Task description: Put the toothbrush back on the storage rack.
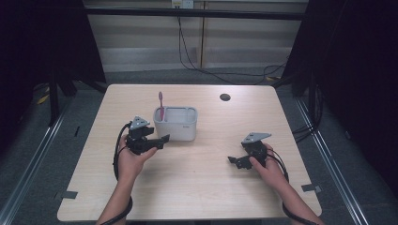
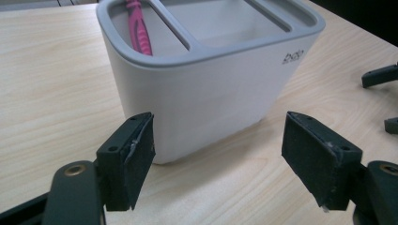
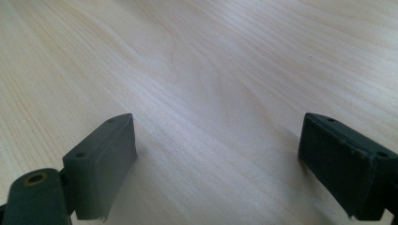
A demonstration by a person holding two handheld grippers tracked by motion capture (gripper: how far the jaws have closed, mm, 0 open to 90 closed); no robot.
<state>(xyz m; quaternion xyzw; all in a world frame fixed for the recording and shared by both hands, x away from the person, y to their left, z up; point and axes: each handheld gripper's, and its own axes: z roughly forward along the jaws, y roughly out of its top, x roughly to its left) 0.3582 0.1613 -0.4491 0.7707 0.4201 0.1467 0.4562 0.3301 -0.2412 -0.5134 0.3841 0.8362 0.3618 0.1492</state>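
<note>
On the light wood table [image 1: 197,173], a white organizer caddy [image 1: 175,123] with a grey rim sits left of center, divided into compartments by grey bars. A pink toothbrush [image 1: 161,105] stands upright in its leftmost compartment, head up above the rim; the other compartments look empty in the left gripper view. The left gripper [image 1: 162,139] is held just in front of the caddy's near-left corner, jaws spread wide with nothing between them; in the left gripper view the caddy [image 2: 206,79] fills the space just past the pads [image 2: 136,159], not touching them, toothbrush handle [image 2: 137,33] visible inside. The right gripper [image 1: 234,161] is held well apart from the caddy on the table's right side, jaws also spread wide and empty over bare wood [image 3: 197,84]. Dark round hole [image 1: 225,97] in the tabletop near the far edge.
</note>
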